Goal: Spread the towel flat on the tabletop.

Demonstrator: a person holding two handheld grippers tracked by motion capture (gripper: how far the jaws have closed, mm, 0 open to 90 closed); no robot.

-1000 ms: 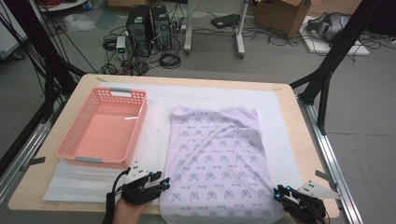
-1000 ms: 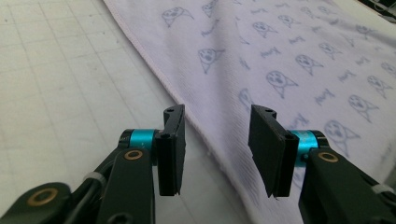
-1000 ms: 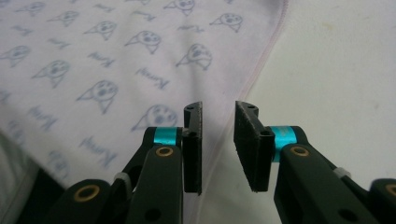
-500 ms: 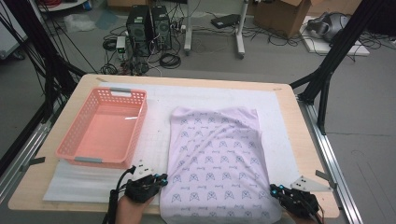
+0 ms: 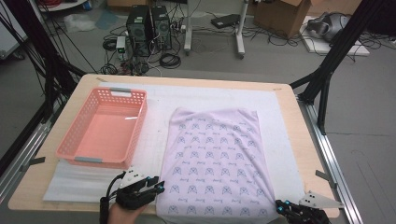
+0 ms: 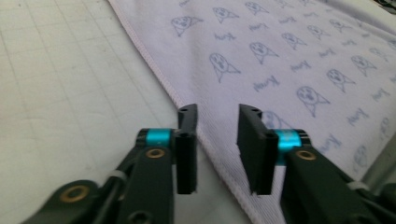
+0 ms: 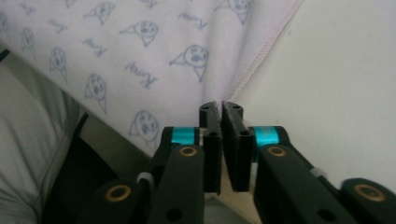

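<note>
Here, at the table's near edge, the left gripper (image 6: 217,142), jaws just reopened, straddles the hem of a flat lilac, face-printed cloth (image 5: 215,158), the right gripper (image 7: 220,140) stands barely parted at its corner, and the high view adds a pink basket (image 5: 105,128) beyond.

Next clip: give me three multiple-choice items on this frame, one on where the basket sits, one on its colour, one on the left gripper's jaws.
1. Where is the basket relative to the printed cloth?
A. On top of it
B. Beside it, toward the table's left side
C. On the floor

2. What colour is the basket?
A. Pink
B. Green
C. Black

3. How do the jaws of the left gripper stand?
A. Clamped on the basket rim
B. Apart, over the cloth's hem
C. Shut on a cable

Answers: 1 B, the high view shows it left of the cloth; 2 A, its walls are salmon pink; 3 B, the left gripper view shows a gap with the hem below.
</note>
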